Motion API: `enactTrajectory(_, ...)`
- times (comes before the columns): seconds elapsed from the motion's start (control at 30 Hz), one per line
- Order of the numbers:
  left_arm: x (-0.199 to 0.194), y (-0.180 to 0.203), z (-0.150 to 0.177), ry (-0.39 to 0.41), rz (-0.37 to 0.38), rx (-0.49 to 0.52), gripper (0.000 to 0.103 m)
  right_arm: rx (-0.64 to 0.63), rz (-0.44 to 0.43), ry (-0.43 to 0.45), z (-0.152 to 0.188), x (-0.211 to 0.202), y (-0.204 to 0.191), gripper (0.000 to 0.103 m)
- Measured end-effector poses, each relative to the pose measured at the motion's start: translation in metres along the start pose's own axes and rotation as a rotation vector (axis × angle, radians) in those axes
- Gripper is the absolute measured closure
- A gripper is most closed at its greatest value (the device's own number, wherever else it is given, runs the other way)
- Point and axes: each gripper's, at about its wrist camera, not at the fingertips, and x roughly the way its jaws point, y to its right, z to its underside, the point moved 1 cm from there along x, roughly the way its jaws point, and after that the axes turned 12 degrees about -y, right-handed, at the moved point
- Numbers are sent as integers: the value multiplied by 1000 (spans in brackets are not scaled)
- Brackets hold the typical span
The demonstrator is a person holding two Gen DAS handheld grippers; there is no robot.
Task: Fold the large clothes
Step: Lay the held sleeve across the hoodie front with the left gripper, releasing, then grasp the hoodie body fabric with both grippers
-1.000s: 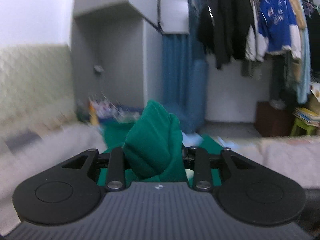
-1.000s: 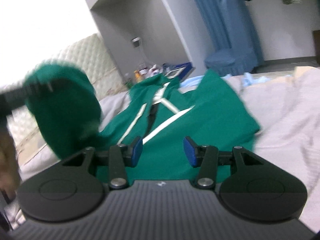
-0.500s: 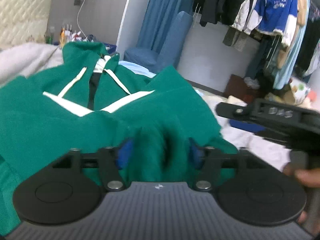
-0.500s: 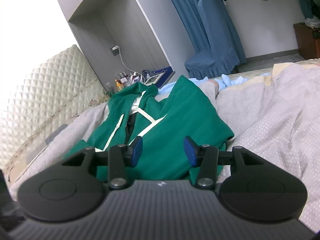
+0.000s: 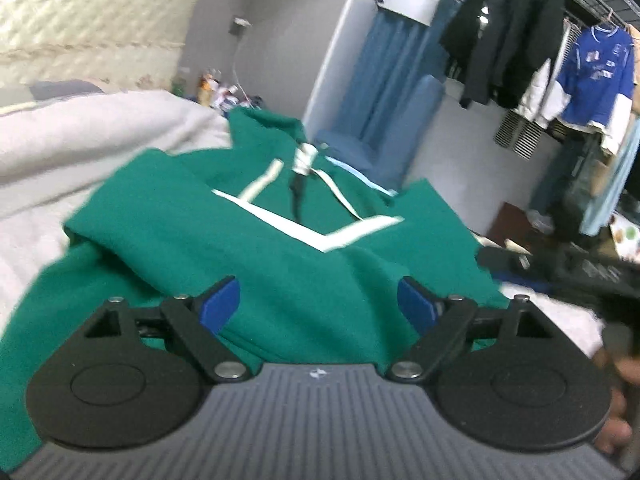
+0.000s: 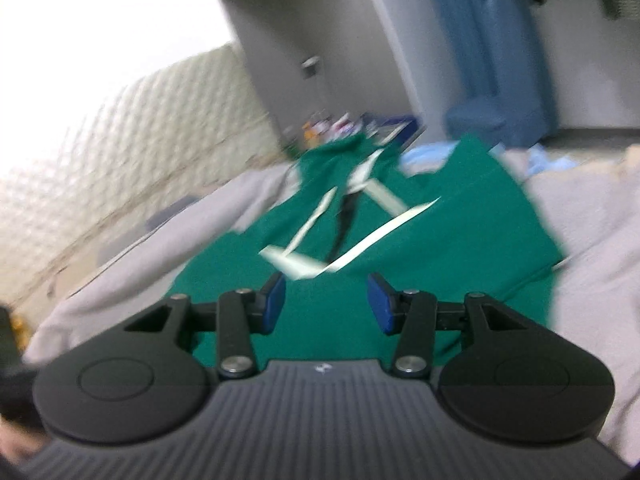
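Here, green hoodie (image 5: 280,272) spread front-up on the grey bed cover (image 5: 80,136), one side folded inward. Left gripper (image 5: 318,304) low over the hem, jaws opening wide, cloth beneath but unpinched. Right gripper (image 6: 326,300) above the chest, jaws partly apart, empty. Risk judged: released fold springing back or creeping askew, thick fleece being bulky; drawstrings (image 5: 260,184) possibly trapped crooked.

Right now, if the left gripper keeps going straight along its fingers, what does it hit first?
Most likely the green hoodie. The left gripper points slightly down at it, fingers opening with nothing pinched, and the fabric lies spread on the bed directly ahead. Depth is unclear, but nothing else shows in that line.
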Motion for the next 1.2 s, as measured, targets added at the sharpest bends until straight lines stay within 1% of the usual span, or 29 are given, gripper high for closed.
enactTrajectory(0.07,6,-11,-5,9,-26,-1,14,-32,-6,-39,4,11,-12,54)
enactTrajectory(0.17,19,-25,-12,9,-73,-3,14,-105,42,-69,9,28,-26,55)
enactTrajectory(0.27,33,-36,-15,-3,-113,2,15,-142,91,-96,10,47,-28,55)
enactTrajectory(0.37,44,-44,-15,-10,-153,33,15,-179,145,-103,11,62,-28,67)
enactTrajectory(0.4,48,-47,-15,-10,-159,41,15,-197,165,-103,12,66,-28,68)
enactTrajectory(0.5,64,-60,-18,-39,-151,27,15,-206,187,-127,16,77,-25,68)
enactTrajectory(0.57,75,-71,-19,-58,-136,-9,15,-194,185,-161,18,86,-21,70)
enactTrajectory(0.63,86,-81,-18,-84,-133,-42,15,-186,210,-212,23,98,-14,71)
enactTrajectory(0.73,97,-87,-16,-134,-151,-33,15,-130,198,-266,28,109,-3,71)
enactTrajectory(0.87,102,-81,-15,-160,-186,19,15,-181,236,-270,34,115,-11,71)
enactTrajectory(0.97,101,-81,-15,-158,-187,16,15,-217,259,-262,38,115,-15,71)
enactTrajectory(1.03,96,-81,-17,-142,-179,-10,15,-212,258,-255,38,114,-15,71)
enactTrajectory(1.13,81,-84,-21,-111,-144,-79,15,-169,235,-240,33,106,-11,71)
enactTrajectory(1.2,66,-81,-26,-77,-130,-101,15,-125,212,-217,28,94,-12,69)
